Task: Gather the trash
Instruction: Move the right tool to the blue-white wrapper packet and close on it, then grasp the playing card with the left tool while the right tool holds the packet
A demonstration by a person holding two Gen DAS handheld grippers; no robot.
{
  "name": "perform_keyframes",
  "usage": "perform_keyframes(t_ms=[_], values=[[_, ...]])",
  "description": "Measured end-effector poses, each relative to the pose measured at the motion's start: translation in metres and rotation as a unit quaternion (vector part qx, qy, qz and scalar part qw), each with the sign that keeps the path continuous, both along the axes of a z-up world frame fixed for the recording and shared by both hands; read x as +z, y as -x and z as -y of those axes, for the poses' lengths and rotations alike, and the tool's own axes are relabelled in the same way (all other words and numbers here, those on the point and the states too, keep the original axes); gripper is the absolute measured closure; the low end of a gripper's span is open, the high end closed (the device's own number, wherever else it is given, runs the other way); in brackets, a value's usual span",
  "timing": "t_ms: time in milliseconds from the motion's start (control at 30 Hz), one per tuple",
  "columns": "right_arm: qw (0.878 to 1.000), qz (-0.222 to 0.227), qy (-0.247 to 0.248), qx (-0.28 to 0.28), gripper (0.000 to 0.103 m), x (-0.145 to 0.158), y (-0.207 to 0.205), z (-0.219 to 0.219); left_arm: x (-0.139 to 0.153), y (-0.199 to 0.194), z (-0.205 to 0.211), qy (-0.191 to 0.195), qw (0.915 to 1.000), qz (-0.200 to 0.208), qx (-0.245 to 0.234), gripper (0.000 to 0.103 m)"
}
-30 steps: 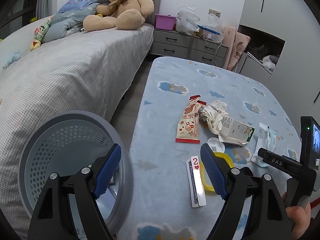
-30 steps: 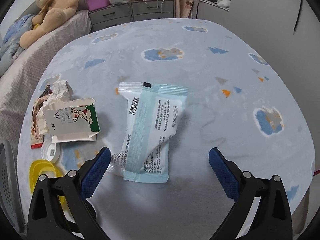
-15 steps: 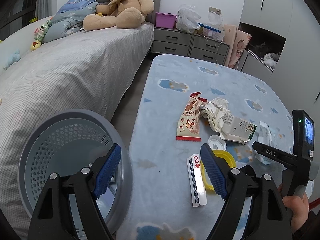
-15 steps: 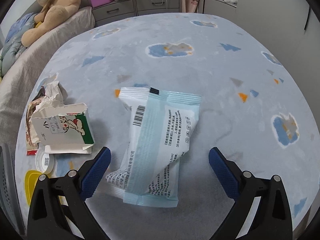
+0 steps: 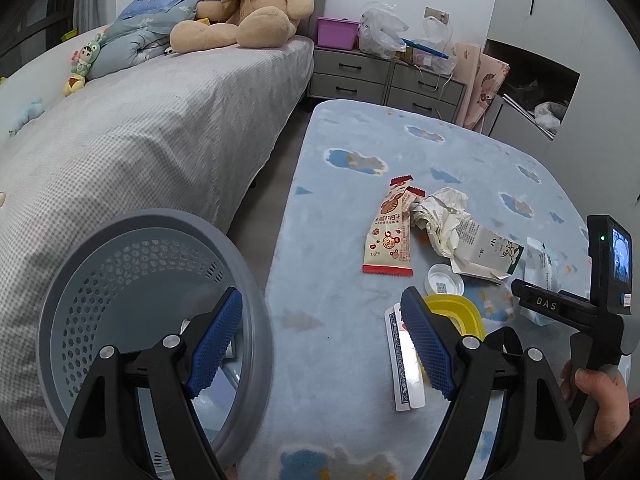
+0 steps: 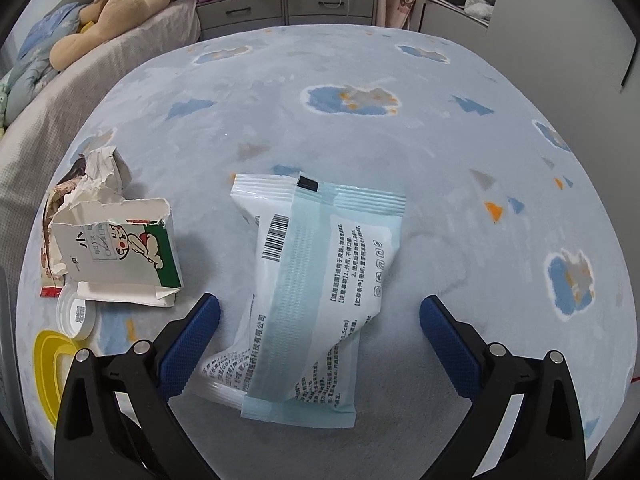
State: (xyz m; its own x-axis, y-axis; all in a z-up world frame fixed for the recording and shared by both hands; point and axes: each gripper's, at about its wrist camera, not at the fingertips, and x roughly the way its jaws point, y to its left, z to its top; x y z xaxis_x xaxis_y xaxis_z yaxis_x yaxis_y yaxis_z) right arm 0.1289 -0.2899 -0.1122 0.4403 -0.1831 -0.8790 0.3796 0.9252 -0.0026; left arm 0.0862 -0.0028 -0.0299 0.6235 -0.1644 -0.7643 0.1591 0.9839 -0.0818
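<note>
Right now my right gripper (image 6: pixel 318 320) hangs with its jaws spread wide over the pale blue wipes packet (image 6: pixel 316 292), which lies flat on the cloud-patterned rug (image 6: pixel 360 132); the blue pads stand on either side of the packet's lower half without touching it. My left gripper (image 5: pixel 320 336) is also wide open and holds nothing, one pad over the rim of the grey basket (image 5: pixel 60 280), the other over a playing card (image 5: pixel 404 368) on the rug.

From here I see into the basket: perforated walls and something pale at the bottom, mostly behind the left finger, so I cannot tell what it is. A yellow lid (image 5: pixel 460 312) lies just beside the card, partly covered by the right pad, and a white cap (image 5: pixel 444 280) sits next to it. Beyond those are a torn milk carton (image 6: pixel 120 248), crumpled paper (image 5: pixel 440 216) and a red-trimmed snack wrapper (image 5: pixel 390 236), all bunched together.

In the left view the packet is largely cut off behind the right tool's body, which a hand (image 5: pixel 600 404) grips at the frame's edge. On the bed (image 5: pixel 140 128) sits a teddy bear (image 5: pixel 248 12).
</note>
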Motion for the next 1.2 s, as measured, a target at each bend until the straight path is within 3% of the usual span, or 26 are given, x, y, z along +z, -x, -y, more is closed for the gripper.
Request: perform_keyframes(t_ms=[200, 367, 467, 900, 1200], values=[[1.000, 0.017, 0.015, 0.017, 0.008, 0.001, 0.001, -0.004, 0.000, 0.002, -0.010, -0.003, 1.0000, -0.002, 0.006, 0.025], [0.998, 0.031, 0.008, 0.049, 0.043, 0.008, 0.002, -0.013, -0.004, 0.007, -0.012, -0.001, 0.9998, -0.015, -0.011, 0.025], [0.998, 0.035, -0.003, 0.052, 0.055, 0.011, 0.005, -0.014, -0.006, 0.012, -0.007, -0.003, 0.9996, -0.015, -0.022, 0.025], [0.993, 0.081, -0.043, 0.072, 0.056, 0.065, 0.072, -0.009, -0.023, 0.033, 0.026, -0.028, 0.9966, -0.019, -0.076, 0.025], [0.990, 0.092, -0.065, 0.081, 0.056, 0.067, 0.092, -0.011, -0.045, 0.039, 0.043, -0.039, 0.9936, -0.046, -0.095, 0.025]])
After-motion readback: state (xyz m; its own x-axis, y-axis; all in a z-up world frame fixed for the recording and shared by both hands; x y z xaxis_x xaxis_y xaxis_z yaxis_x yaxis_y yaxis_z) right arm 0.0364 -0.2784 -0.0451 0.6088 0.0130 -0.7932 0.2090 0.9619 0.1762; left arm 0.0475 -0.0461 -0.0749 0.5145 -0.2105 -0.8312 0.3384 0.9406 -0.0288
